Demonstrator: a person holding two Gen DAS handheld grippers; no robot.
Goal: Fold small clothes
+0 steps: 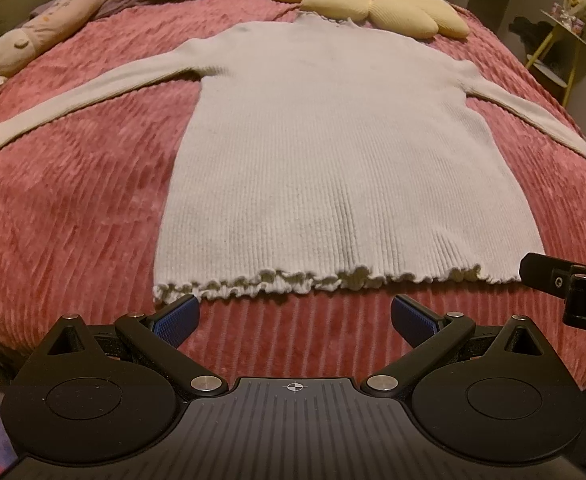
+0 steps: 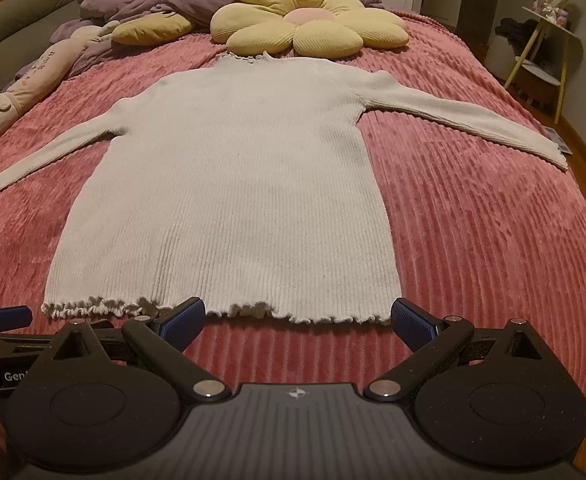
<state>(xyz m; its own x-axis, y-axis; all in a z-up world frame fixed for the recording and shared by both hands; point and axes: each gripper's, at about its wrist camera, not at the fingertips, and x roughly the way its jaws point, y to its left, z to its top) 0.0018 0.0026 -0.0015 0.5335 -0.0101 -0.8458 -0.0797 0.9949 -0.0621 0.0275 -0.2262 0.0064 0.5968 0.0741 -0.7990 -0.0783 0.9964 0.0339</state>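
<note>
Both the left gripper [image 1: 293, 314] and right gripper [image 2: 297, 320], wide open and empty, hover just short of the cream sweater's [image 1: 333, 152] frilled hem [image 1: 293, 282], where a shallow pinch could slip off the ruffles.

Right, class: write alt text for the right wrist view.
A cream ribbed sweater lies flat, sleeves spread, on a pink bedspread. The open right gripper hovers at its ruffled hem; a yellow flower cushion sits beyond the collar.

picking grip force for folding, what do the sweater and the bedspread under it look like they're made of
Sweater: looks like a soft rib-knit in matte cream, going by the fine lengthwise ribs and the frilled hem; the fibre can't be told. Bedspread: seems a plush pink fleece or chenille, with raised fuzzy ridges and a slight sheen.
</note>
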